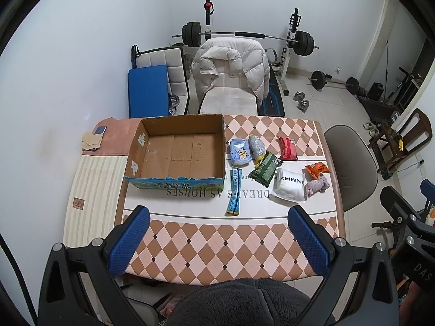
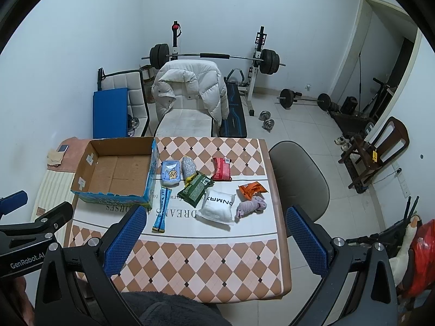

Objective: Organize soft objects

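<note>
Left wrist view: the open brown cardboard box point(image 1: 176, 152) sits left, likely as the bin; right of it lie the long blue sachet point(image 1: 234, 191), green foil packet point(image 1: 265, 171), white pillow pouch point(image 1: 289, 186) and lilac cloth bundle point(image 1: 316, 186). Left gripper point(image 1: 217, 244) and right gripper point(image 2: 214, 241) hover wide open, empty (nothing packed yet), over the checkered tablecloth point(image 1: 217, 250); a barbell rack point(image 1: 244, 36) stands behind.
</note>
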Demonstrator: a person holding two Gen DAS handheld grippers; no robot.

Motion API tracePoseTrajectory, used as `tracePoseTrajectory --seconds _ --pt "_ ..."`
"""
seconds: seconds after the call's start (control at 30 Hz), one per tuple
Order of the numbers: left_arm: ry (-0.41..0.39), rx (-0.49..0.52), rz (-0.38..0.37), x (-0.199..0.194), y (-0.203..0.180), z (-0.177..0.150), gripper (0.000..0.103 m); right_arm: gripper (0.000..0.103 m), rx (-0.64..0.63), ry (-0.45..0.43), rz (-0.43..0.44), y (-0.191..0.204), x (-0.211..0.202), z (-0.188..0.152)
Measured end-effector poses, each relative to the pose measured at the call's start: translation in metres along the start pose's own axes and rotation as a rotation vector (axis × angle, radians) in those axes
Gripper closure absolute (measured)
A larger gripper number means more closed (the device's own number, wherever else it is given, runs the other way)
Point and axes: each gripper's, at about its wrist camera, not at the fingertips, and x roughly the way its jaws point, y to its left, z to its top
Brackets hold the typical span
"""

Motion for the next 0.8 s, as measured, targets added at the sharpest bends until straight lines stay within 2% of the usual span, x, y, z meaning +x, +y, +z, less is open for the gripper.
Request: tracePoseTrajectory --seconds 0.8 --pt "-0.006 0.000 0.002 -0.0017 -0.0005 -0.0003 0.000 0.000 0.002 -0.002 0.005 0.0003 -0.0023 0.0062"
